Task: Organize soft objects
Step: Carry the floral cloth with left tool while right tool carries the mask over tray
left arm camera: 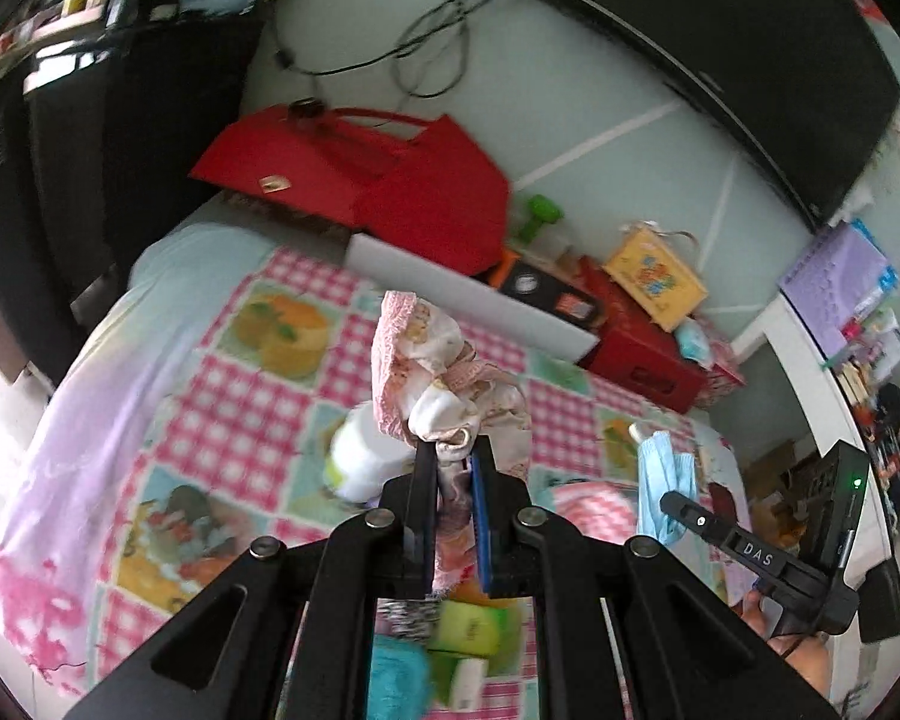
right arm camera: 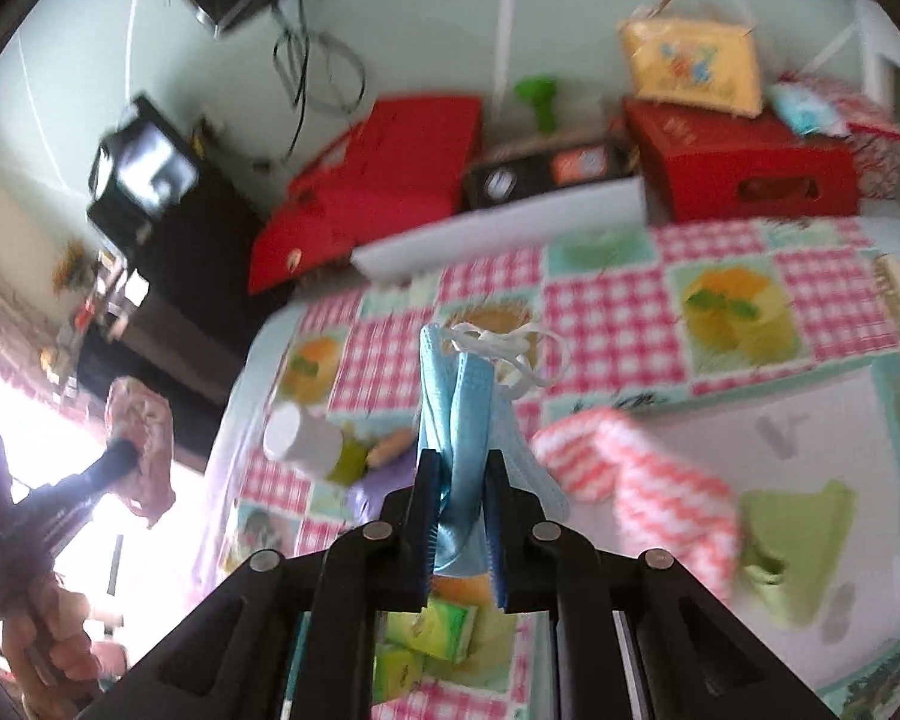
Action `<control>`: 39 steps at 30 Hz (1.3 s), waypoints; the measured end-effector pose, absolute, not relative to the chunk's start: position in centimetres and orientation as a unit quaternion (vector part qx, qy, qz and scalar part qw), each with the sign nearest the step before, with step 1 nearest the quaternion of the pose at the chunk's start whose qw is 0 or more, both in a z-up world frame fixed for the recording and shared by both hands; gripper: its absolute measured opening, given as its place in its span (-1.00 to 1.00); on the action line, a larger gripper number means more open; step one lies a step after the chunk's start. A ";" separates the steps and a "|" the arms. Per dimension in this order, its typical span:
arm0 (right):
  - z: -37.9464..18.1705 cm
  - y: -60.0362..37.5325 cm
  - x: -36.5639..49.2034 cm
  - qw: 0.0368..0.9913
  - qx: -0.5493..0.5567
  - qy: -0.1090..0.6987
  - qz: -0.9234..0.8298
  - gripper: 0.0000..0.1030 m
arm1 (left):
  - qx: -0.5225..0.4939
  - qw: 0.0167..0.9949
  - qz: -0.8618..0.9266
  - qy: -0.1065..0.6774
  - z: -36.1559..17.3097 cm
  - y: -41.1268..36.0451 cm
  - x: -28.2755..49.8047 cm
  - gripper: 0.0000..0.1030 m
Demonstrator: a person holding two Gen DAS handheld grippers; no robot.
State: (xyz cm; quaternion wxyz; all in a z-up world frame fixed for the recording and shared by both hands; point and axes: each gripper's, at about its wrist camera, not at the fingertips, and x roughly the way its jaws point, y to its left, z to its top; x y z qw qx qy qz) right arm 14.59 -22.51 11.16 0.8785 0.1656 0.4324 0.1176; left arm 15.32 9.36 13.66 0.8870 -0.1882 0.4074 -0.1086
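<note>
Soft items hung from both of my tongs above the bed. My left gripper (left arm camera: 455, 450) was clamped tight on a bunched pink-and-cream cloth (left arm camera: 444, 372), the fabric pinched between the narrow jaws and bulging upward beyond the tips. My right gripper (right arm camera: 459, 462) held a folded blue face mask (right arm camera: 459, 420), its white ear loops (right arm camera: 510, 354) trailing off the top; the jaws stood narrow with the mask pressed between the pads.

Seen from the left wrist camera, the right tongs and the mask dangled off to the right. Seen from the right wrist camera, the left tongs and the cloth sat off to the left, with my hand (right arm camera: 48, 654) on the handle.

Below both tools lay a pink checked bedspread (left arm camera: 234, 408) with fruit panels. A white bottle (right arm camera: 303, 438) lay on its side on it, and small green boxes (right arm camera: 432, 630) showed blurred under the jaws. A pink-and-white chevron cloth (right arm camera: 648, 480) and a green cloth (right arm camera: 798, 540) rested to the right.

Against the wall at the far edge of the bed stood a red bag (left arm camera: 354, 168), a red box (right arm camera: 744, 174) and a yellow box (right arm camera: 690, 66) on top of it.
</note>
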 end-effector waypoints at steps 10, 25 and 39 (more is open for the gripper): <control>11.4 -30.2 12.4 0.905 0.183 0.384 0.007 -0.72 | -0.166 0.878 -0.162 0.418 13.7 1.6 16.0 -0.80; 5.5 -41.0 11.5 0.881 0.256 0.379 -0.121 -0.72 | -0.126 0.846 -0.197 0.480 7.8 -9.3 17.4 -0.80; 1.1 -41.7 12.9 0.868 0.236 0.423 -0.112 -0.72 | -0.099 0.807 -0.180 0.554 0.5 -13.4 18.1 -0.80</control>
